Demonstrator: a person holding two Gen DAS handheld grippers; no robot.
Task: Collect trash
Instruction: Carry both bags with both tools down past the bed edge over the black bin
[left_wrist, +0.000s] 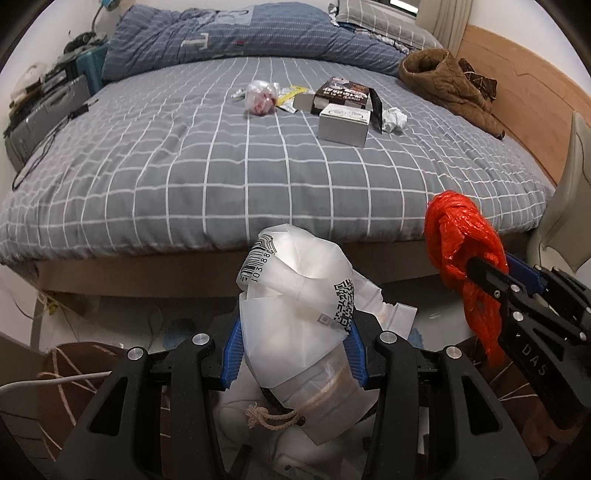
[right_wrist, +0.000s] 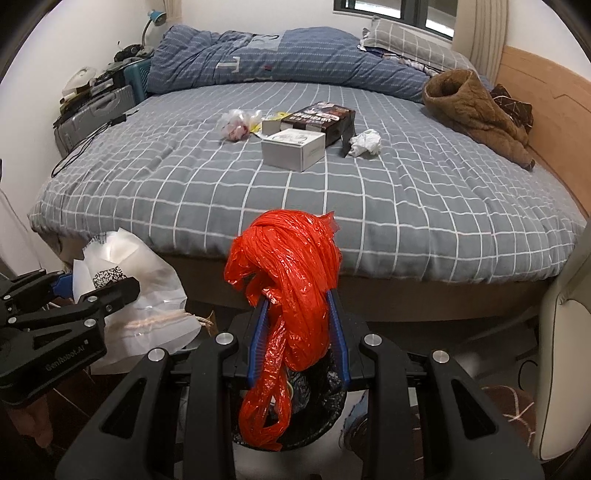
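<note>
My left gripper (left_wrist: 293, 347) is shut on a crumpled white plastic bag (left_wrist: 295, 295) with barcodes and a rope handle, held in front of the bed. My right gripper (right_wrist: 299, 332) is shut on a bunched red plastic bag (right_wrist: 291, 280), which hangs over a bin lined with a black bag (right_wrist: 314, 406). Each gripper shows in the other's view: the right one (left_wrist: 480, 273) at the right edge, the left one (right_wrist: 99, 291) at the left edge. On the grey checked bed (left_wrist: 221, 177) lie a clear bag with pink contents (left_wrist: 260, 96), a white box (left_wrist: 344, 123), a dark box (left_wrist: 341, 94) and crumpled paper (left_wrist: 394, 119).
A brown jacket (left_wrist: 447, 85) lies at the bed's right by the wooden headboard (left_wrist: 535, 96). A blue quilt (left_wrist: 240, 40) is heaped at the far side. A grey suitcase (left_wrist: 40, 114) and cluttered stand are at the left. A pale chair (right_wrist: 565, 332) stands at the right.
</note>
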